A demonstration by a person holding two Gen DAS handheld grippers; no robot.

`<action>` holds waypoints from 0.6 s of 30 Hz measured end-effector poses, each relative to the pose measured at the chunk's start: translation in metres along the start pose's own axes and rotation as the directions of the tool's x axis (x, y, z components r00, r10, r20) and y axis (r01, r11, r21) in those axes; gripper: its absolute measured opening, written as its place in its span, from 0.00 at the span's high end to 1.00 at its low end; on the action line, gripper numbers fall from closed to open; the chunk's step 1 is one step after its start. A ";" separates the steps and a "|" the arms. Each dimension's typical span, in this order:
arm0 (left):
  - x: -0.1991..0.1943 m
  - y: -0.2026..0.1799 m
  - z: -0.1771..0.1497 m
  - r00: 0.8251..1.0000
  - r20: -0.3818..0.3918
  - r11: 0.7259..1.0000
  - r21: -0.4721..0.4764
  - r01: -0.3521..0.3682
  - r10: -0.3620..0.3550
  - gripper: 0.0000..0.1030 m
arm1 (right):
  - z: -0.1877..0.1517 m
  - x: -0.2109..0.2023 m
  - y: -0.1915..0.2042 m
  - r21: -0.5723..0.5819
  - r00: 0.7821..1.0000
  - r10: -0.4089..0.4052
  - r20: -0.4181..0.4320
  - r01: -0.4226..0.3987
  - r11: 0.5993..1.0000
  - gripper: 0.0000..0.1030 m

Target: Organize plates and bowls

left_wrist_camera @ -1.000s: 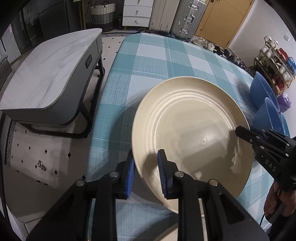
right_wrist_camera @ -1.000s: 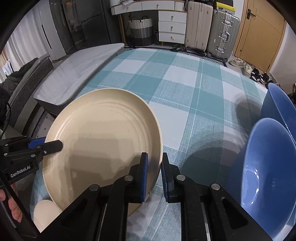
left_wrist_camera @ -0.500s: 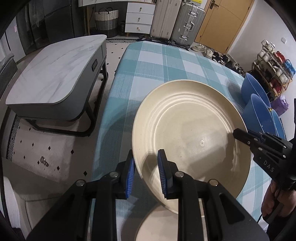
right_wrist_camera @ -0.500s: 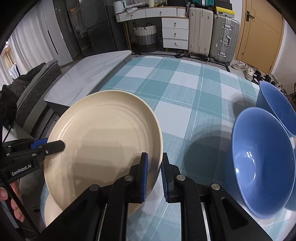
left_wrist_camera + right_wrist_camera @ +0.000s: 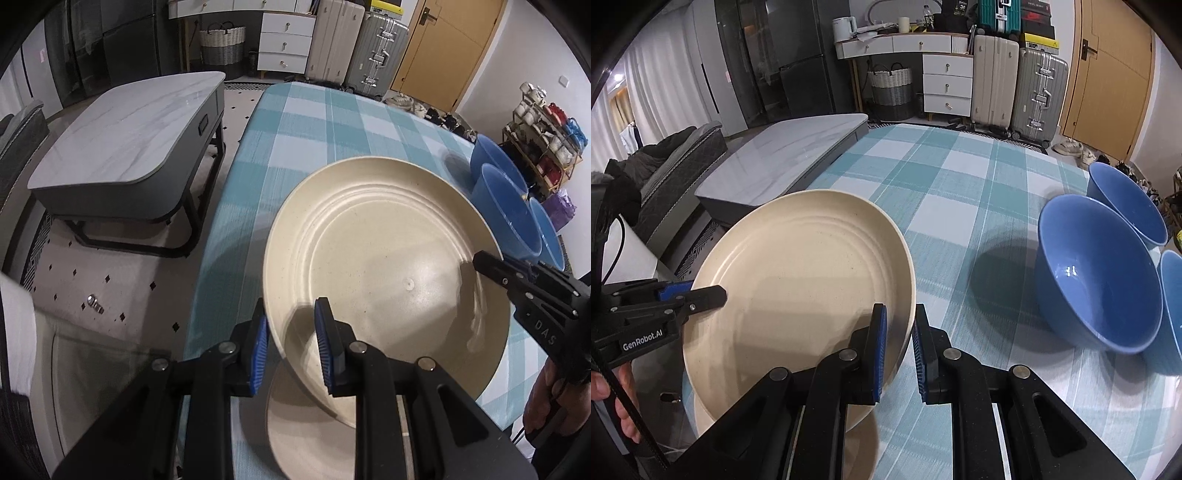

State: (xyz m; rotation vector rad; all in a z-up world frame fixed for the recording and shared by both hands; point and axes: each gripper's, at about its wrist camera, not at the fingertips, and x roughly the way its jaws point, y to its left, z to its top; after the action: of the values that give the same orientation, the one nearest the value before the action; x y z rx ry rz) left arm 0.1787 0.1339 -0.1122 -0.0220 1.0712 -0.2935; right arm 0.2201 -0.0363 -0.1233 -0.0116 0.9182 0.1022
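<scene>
A large cream plate (image 5: 380, 266) is held tilted above the checked tablecloth (image 5: 314, 122). My left gripper (image 5: 291, 343) is shut on its near-left rim. My right gripper (image 5: 899, 343) is shut on the opposite rim of the same plate (image 5: 798, 280). A second cream plate (image 5: 306, 432) lies on the table under it, partly hidden; its edge shows in the right wrist view (image 5: 701, 417). Three blue bowls stand to the right: one near (image 5: 1097, 273), one farther back (image 5: 1126, 203), one cut by the frame edge (image 5: 1172, 295).
A grey marble-top coffee table (image 5: 125, 140) stands left of the table, past its left edge. Suitcases (image 5: 1019, 88), a white drawer unit (image 5: 947, 85) and a basket (image 5: 890, 92) stand at the far wall. A shelf of cups (image 5: 543, 136) is at right.
Both grippers have lifted the plate and drawn it back toward the near edge. More of the second plate underneath and a third blue bowl have come into view.
</scene>
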 end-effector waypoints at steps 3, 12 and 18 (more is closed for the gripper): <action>-0.003 0.000 -0.011 1.000 -0.002 1.000 0.004 -0.014 0.014 0.79 | -0.008 -0.004 0.006 -0.012 1.000 0.001 0.002 -0.001 1.000 0.87; -0.004 -0.001 -0.037 0.999 -0.013 0.999 -0.004 -0.041 0.041 0.79 | -0.034 -0.007 0.014 -0.018 1.000 0.020 -0.011 -0.020 1.000 0.87; -0.002 -0.007 -0.054 0.997 -0.011 0.997 0.014 -0.077 0.077 0.79 | -0.051 0.000 0.015 -0.015 0.999 0.017 -0.038 -0.017 1.000 0.87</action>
State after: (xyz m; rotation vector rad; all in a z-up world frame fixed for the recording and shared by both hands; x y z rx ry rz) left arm 0.1294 0.1344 -0.1359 0.0327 1.0791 -0.2314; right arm 0.1782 -0.0240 -0.1544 -0.0203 0.9557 0.1252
